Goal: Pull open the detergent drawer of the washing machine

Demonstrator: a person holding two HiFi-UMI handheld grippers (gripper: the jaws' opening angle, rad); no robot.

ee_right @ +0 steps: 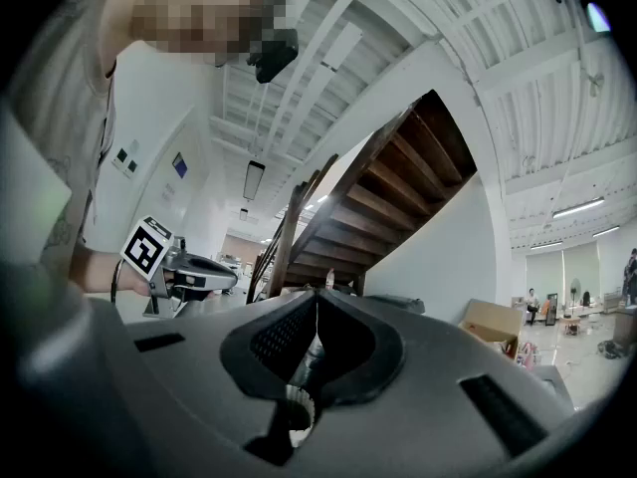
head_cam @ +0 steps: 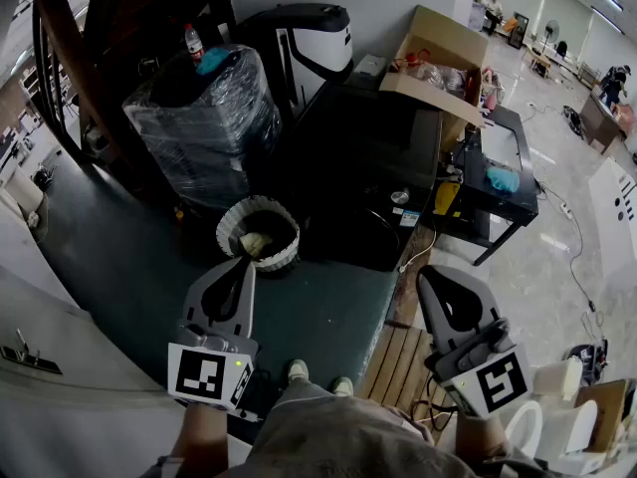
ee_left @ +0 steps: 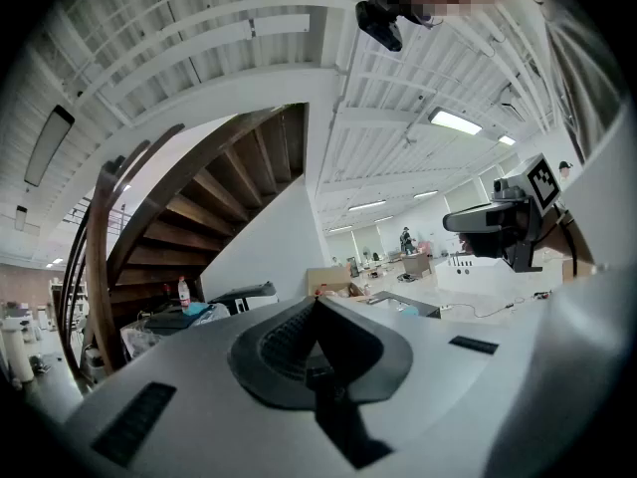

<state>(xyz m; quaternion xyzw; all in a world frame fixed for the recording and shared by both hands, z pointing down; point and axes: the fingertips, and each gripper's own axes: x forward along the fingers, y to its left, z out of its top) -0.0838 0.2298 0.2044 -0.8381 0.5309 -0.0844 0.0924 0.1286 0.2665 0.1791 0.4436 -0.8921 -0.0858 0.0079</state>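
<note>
we are holding both tools low in the head view, and both are pointing level toward the top of the frame. the left tool [head_cam: 243,265] is sitting at the lower left with its jaws pressed together, and nothing is lying between them. the right tool [head_cam: 429,275] is sitting at the lower right, well apart from the left one. its jaws are also meeting at the tips and are carrying nothing.

just above the left tool a white basket [head_cam: 231,229] is standing on the dark green floor [head_cam: 119,257], with something pale inside it. above the basket a dark bundle wrapped in plastic film [head_cam: 204,118] is standing, and a small bottle [head_cam: 192,40] is standing on top of it. a dark counter [head_cam: 368,157] is filling the middle of the frame, and an open cardboard box [head_cam: 438,53] is resting at its upper right. a black and white appliance [head_cam: 304,38] is standing at the upper middle, against the wall. we cannot tell for sure if this is the washing machine, and we are not making out the detergent drawer in any view. a wooden pallet [head_cam: 398,352] is lying between the two tools, near the lower edge.
</note>
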